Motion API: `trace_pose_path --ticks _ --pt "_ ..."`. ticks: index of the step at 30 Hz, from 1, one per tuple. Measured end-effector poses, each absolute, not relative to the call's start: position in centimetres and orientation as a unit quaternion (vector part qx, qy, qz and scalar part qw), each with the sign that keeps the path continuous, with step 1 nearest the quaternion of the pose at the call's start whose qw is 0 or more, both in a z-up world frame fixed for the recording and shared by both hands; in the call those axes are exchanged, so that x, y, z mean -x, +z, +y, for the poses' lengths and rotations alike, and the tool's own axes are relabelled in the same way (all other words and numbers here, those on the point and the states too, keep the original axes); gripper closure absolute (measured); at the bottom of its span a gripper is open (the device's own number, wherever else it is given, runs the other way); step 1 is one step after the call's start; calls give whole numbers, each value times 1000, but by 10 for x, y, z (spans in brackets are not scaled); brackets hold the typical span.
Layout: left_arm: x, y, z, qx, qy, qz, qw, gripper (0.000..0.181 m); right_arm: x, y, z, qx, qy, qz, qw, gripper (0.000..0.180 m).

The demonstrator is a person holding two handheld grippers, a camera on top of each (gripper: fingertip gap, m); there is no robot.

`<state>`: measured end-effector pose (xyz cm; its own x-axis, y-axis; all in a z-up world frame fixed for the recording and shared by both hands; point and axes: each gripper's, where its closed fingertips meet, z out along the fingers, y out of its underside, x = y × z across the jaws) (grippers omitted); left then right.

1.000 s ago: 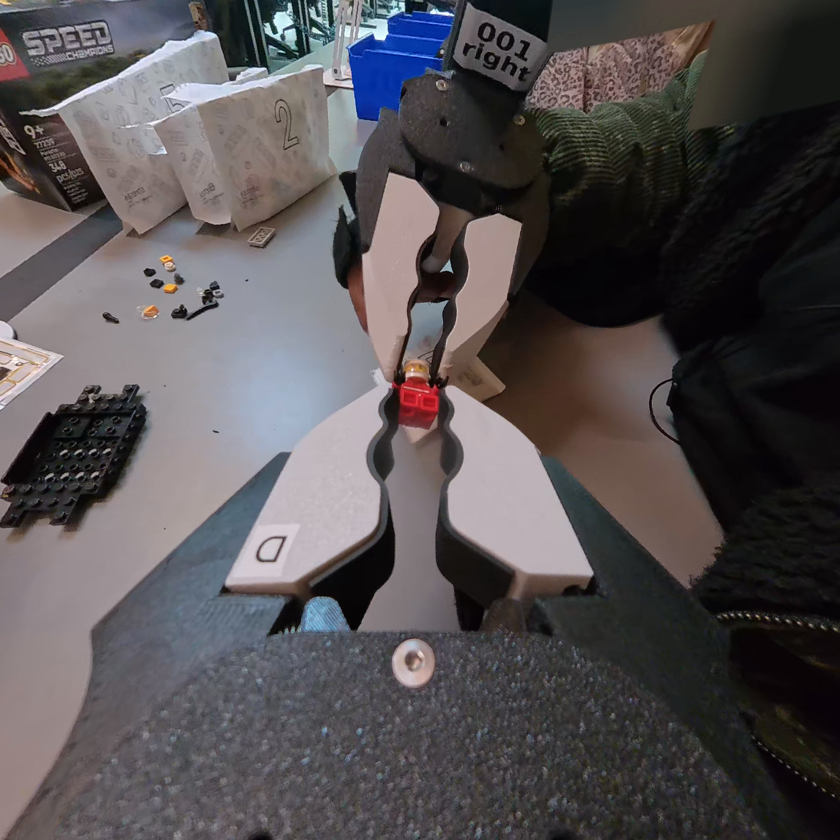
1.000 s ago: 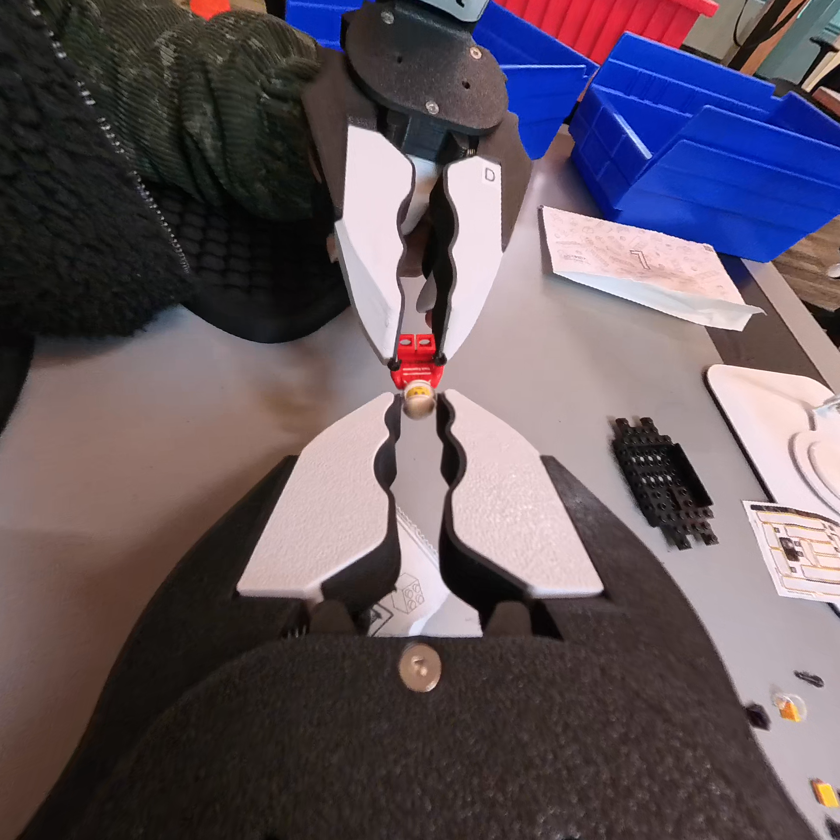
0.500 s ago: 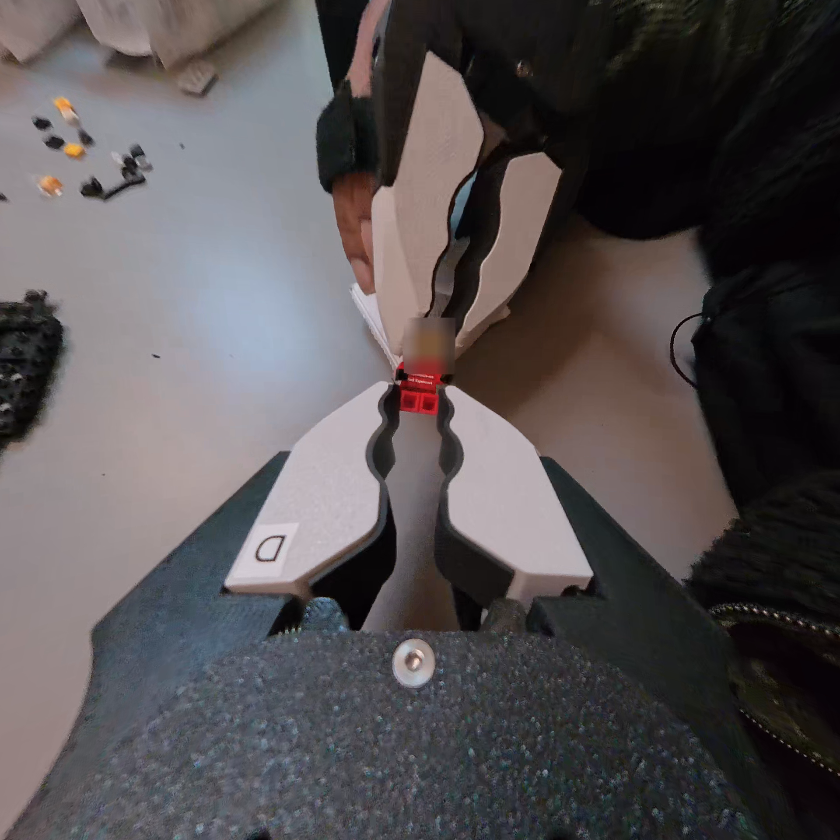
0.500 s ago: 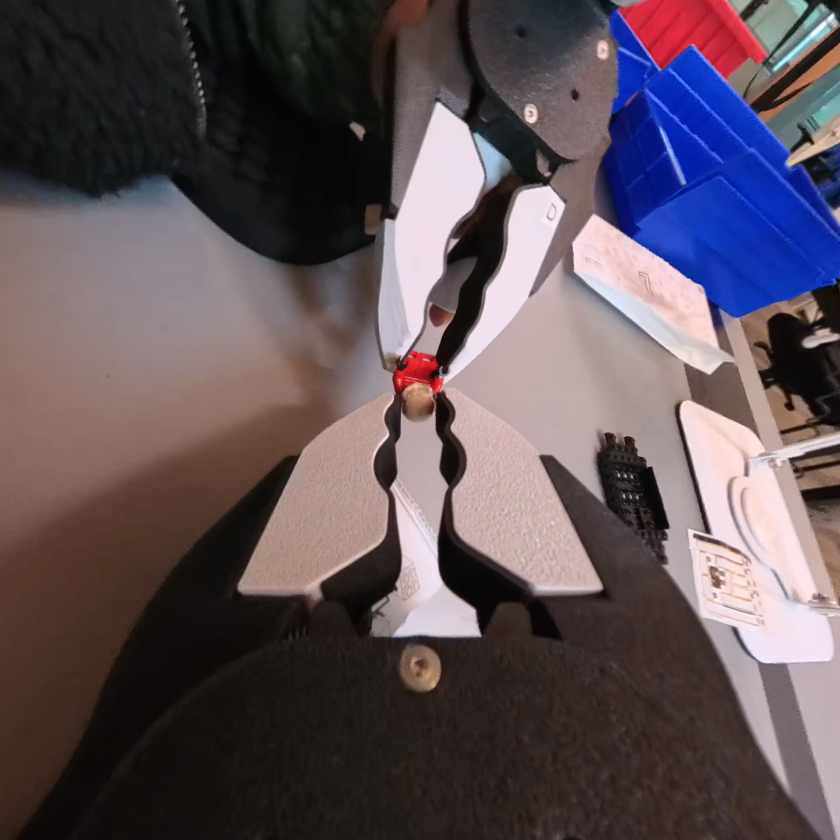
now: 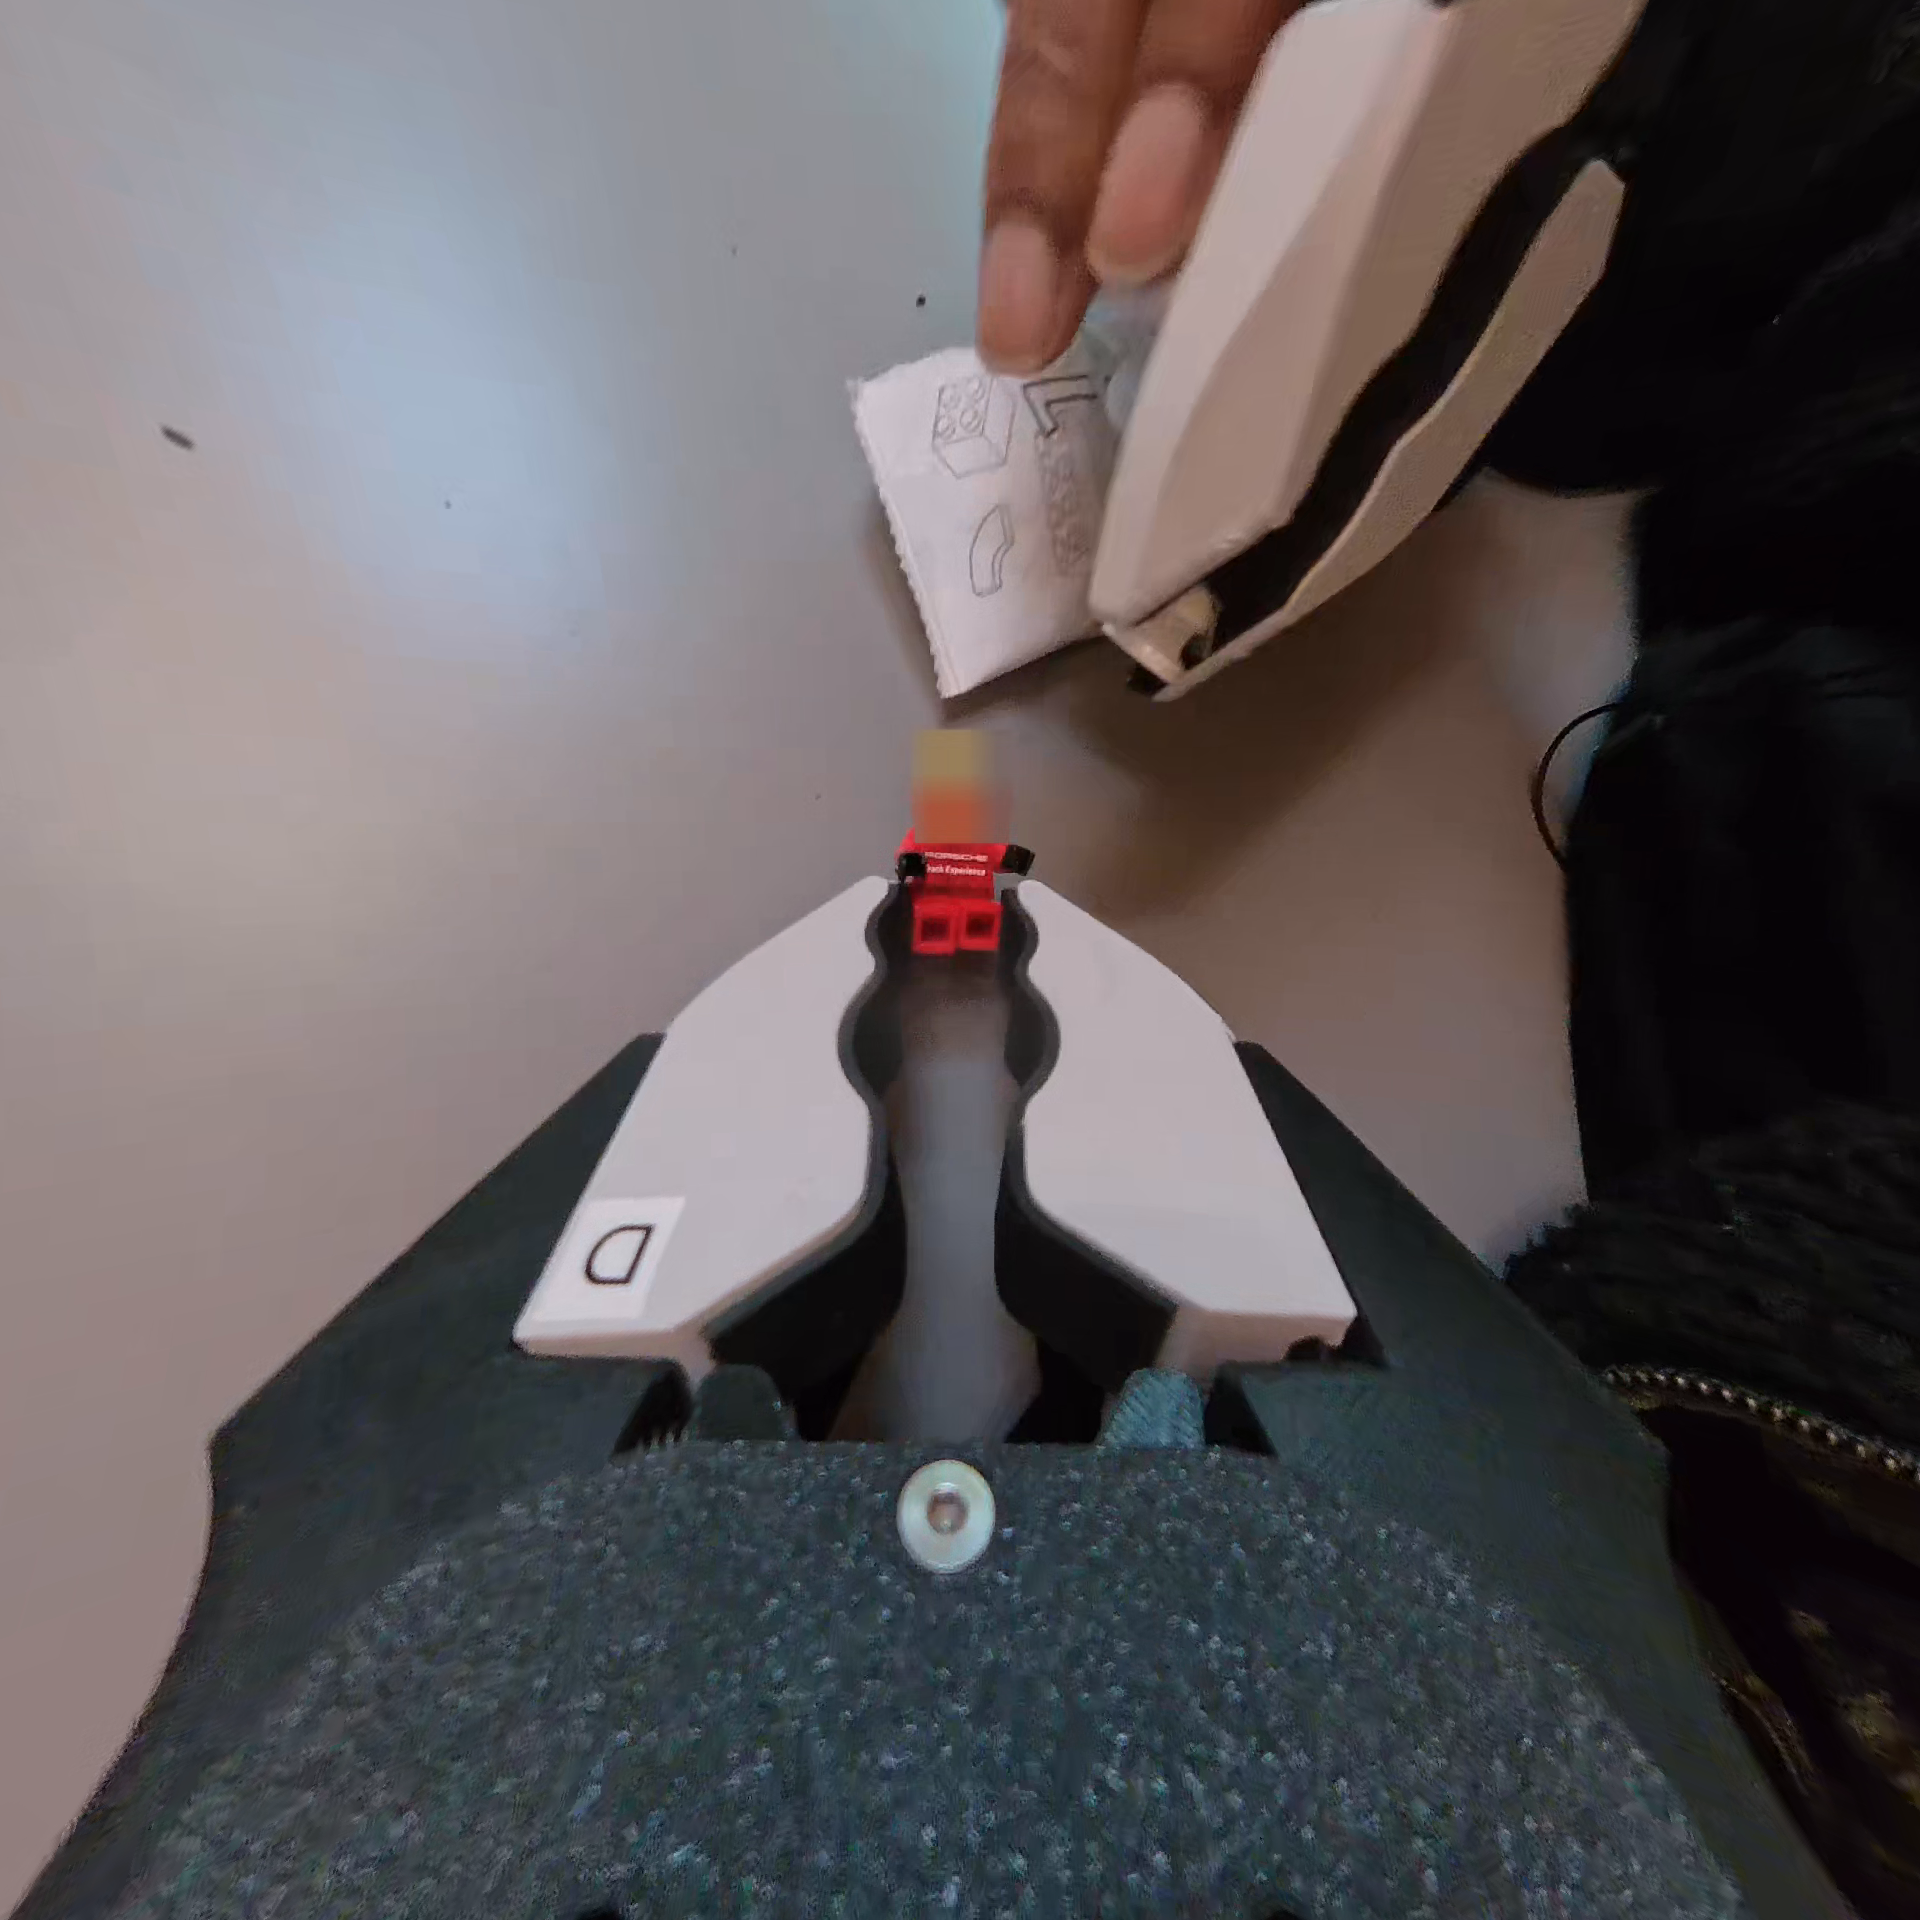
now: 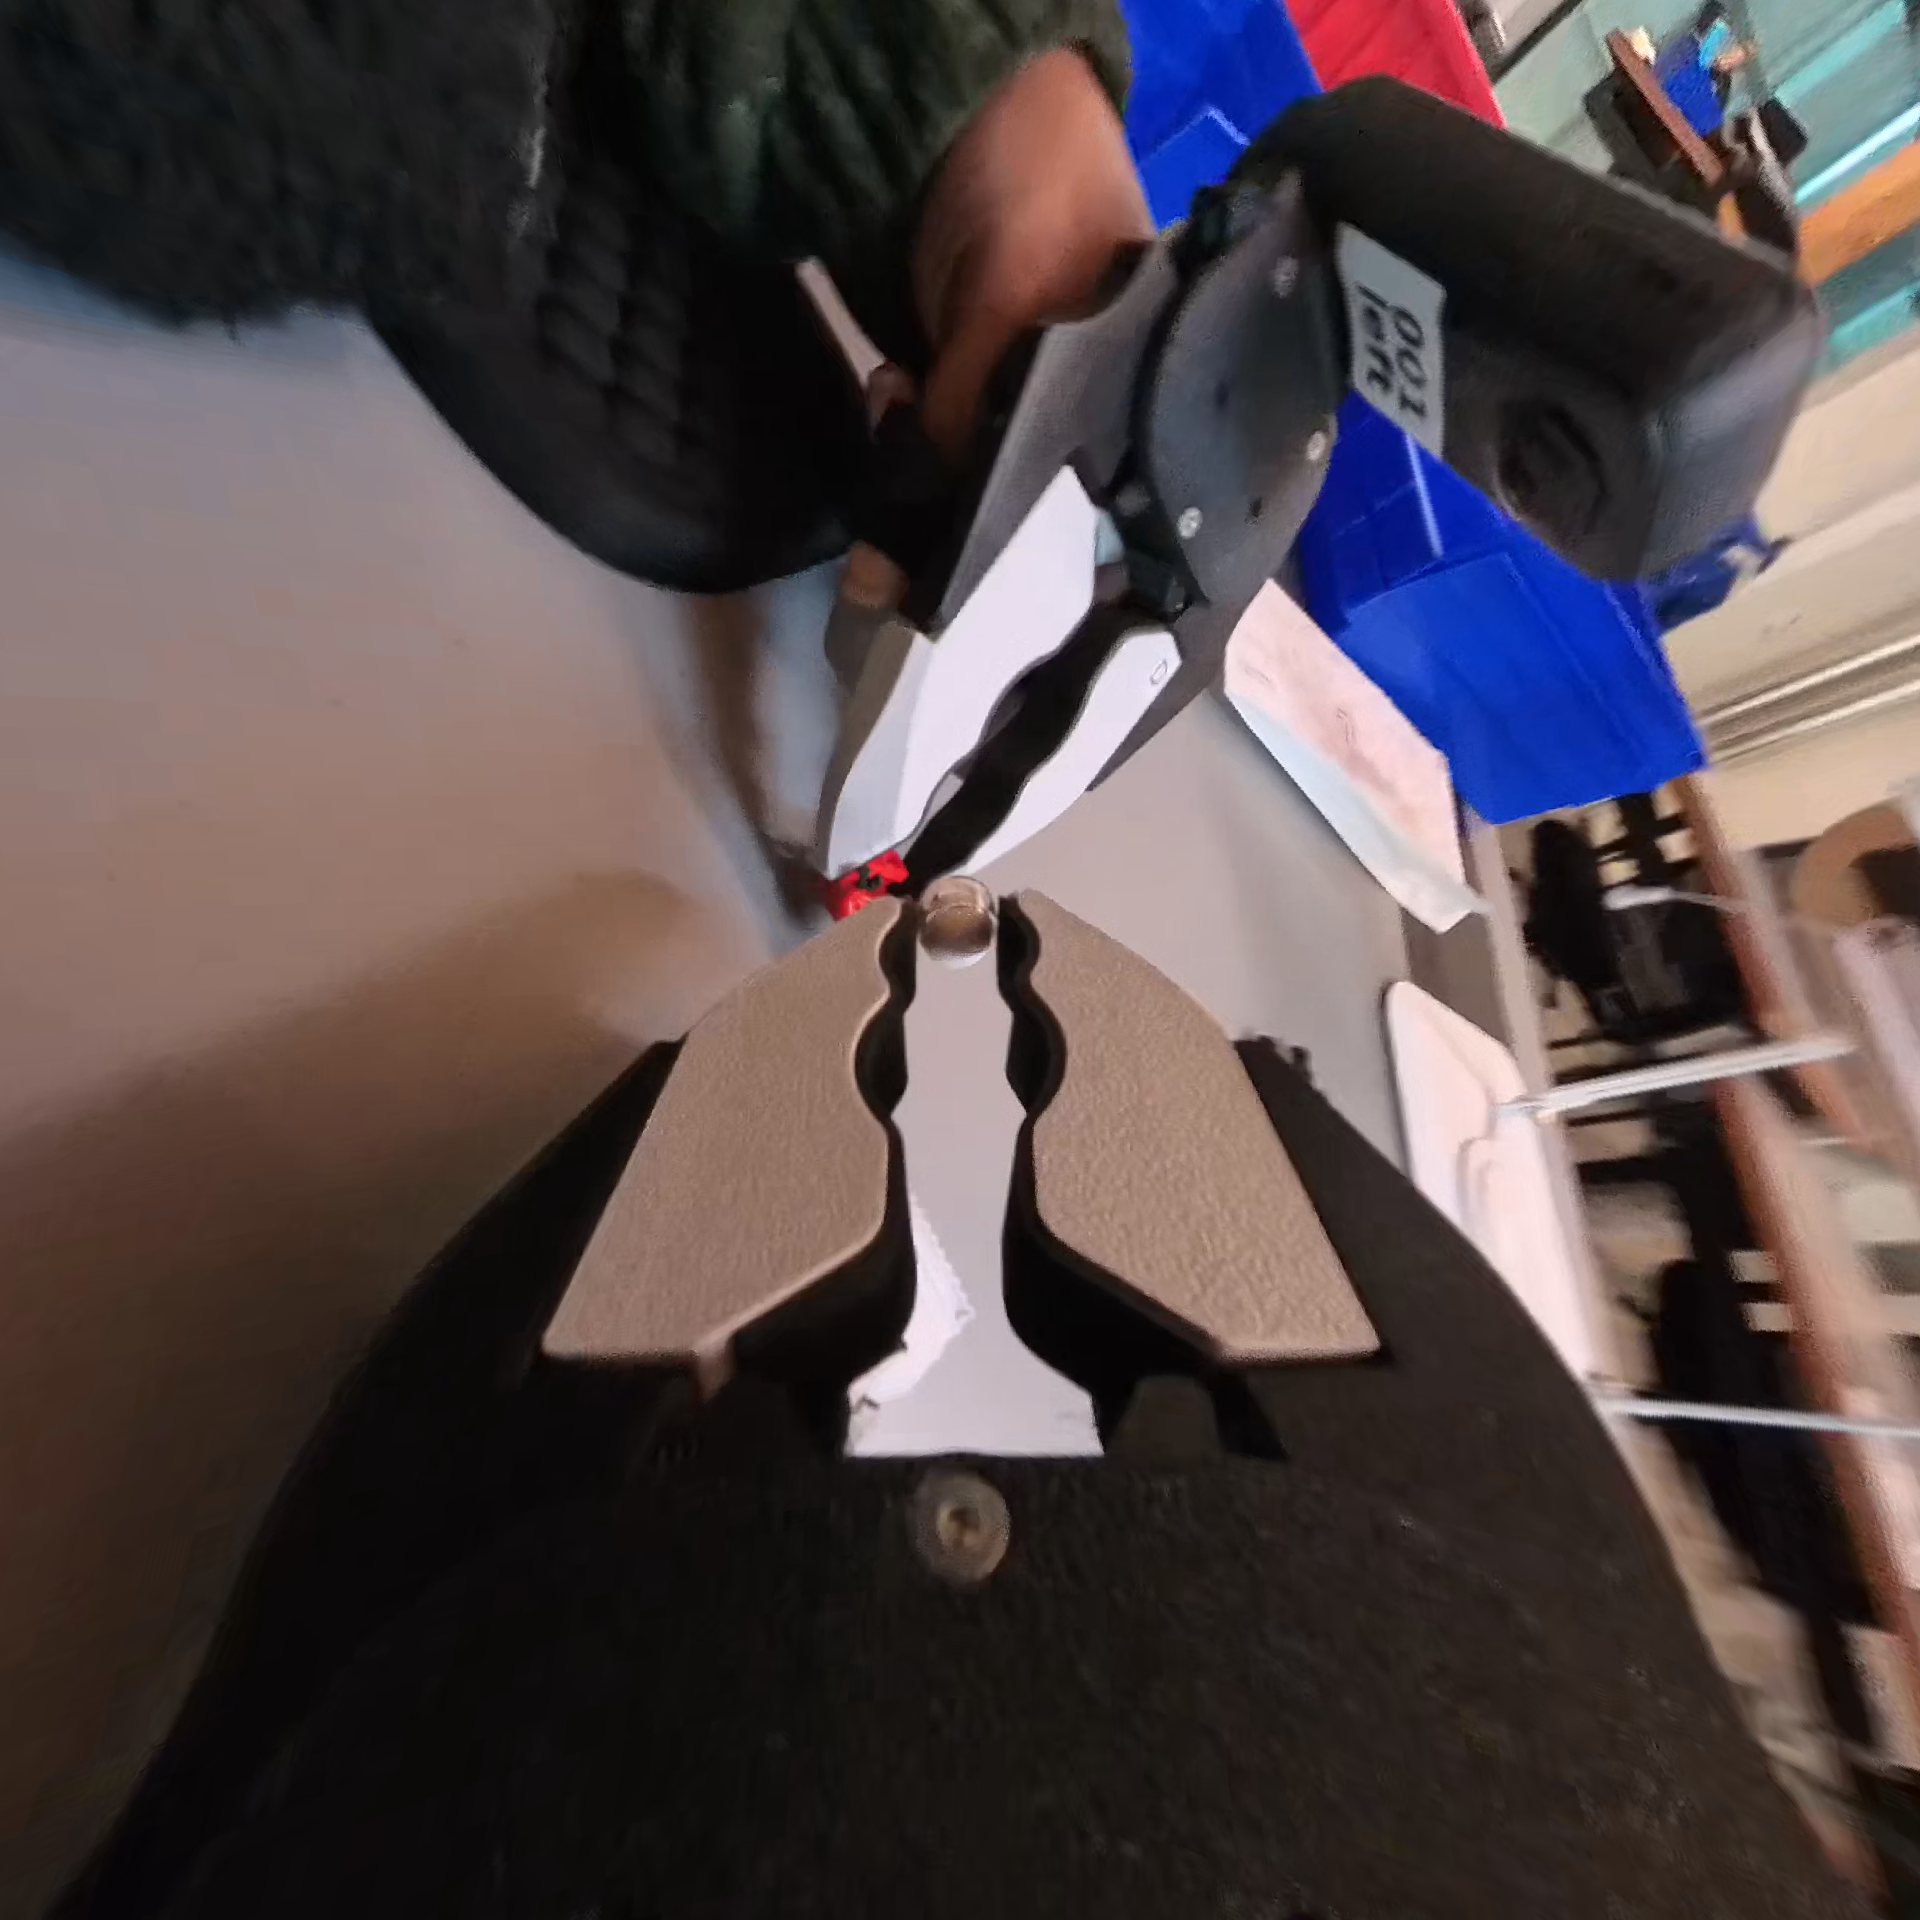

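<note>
Between the tips of the left gripper, above the bare grey table, sits a small red plastic toy figure with black hands. The two white fingers are drawn narrow and clamp its red legs from both sides. Its torso and arms stick out past the tips. A mosaic patch covers its head.

The figure looks very light and stiff, with smooth, glossy plastic that could slip or twist in a pinch. Its joints would likely pop apart under a hard pull. The squared legs, where it is held, or the flat sides of the torso seem the safest places to grip it; the thin arms do not.

Just beside it, the right gripper is also closed narrow. A small pale round piece is held between its fingertips; what kind of piece it is cannot be told. The piece hangs close to the figure, apart from it.

Under the right gripper lies a white paper bag with printed line drawings. A person's bare fingers reach down just above the bag. Blue plastic bins stand farther off.
</note>
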<state>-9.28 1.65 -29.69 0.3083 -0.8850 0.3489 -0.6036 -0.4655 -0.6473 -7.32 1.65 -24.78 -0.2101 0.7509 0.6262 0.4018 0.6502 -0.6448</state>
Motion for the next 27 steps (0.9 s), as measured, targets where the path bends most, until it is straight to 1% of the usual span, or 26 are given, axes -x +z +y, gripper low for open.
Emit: trace_pose_path --ticks 1,6,8,9,12,16,20,24,27 --pt "91 -296 17 782 -343 477 207 165 73 -247 18 401 204 -743 496 165" --pt "97 -296 29 789 -319 468 238 165 69 -244 31 467 275 -693 475 165" --pt "97 -287 35 782 -326 461 265 150 68 -242 33 482 299 -677 469 165" --pt "96 -281 37 773 -338 457 280 150 68 -240 34 487 311 -669 468 165" --pt "85 -249 32 736 -443 415 300 161 70 -232 34 494 348 -644 469 165" --pt "70 -220 23 688 -580 342 270 163 74 -215 28 486 401 -610 481 165" --pt "63 -203 20 659 -651 290 242 172 75 -205 26 470 410 -599 502 165" --pt "64 -198 19 646 -682 263 221 180 75 -203 24 455 393 -608 518 165" --pt "62 -199 18 649 -681 260 219 179 76 -206 25 447 360 -623 531 165"
